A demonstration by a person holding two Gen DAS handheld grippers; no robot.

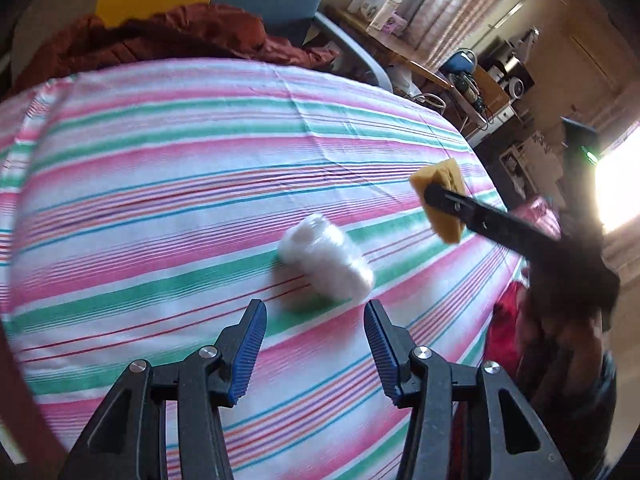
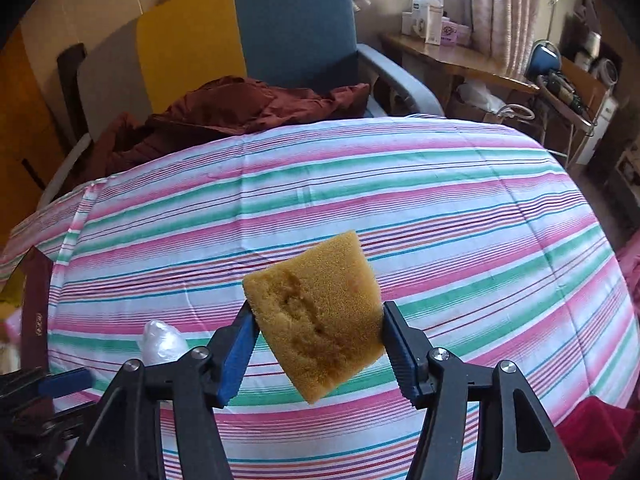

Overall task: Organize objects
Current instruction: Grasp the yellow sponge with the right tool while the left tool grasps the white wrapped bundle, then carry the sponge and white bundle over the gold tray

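Observation:
A white fluffy roll in clear wrap [image 1: 326, 262] lies on the striped cloth [image 1: 160, 168], just ahead of my left gripper [image 1: 315, 310], which is open and empty. My right gripper [image 2: 316, 314] is shut on a yellow sponge [image 2: 320, 316] and holds it tilted above the cloth. In the left wrist view the sponge [image 1: 440, 200] and the right gripper's fingers [image 1: 480, 216] show at the right, beyond the roll. In the right wrist view the roll [image 2: 162, 342] shows at the lower left, next to a left fingertip [image 2: 64, 382].
A dark red garment [image 2: 240, 108] lies on a blue and yellow armchair [image 2: 296, 28] past the far edge. A wooden desk [image 2: 460, 60] with boxes and clutter stands at the right. Red fabric [image 2: 600, 436] lies at the near right corner.

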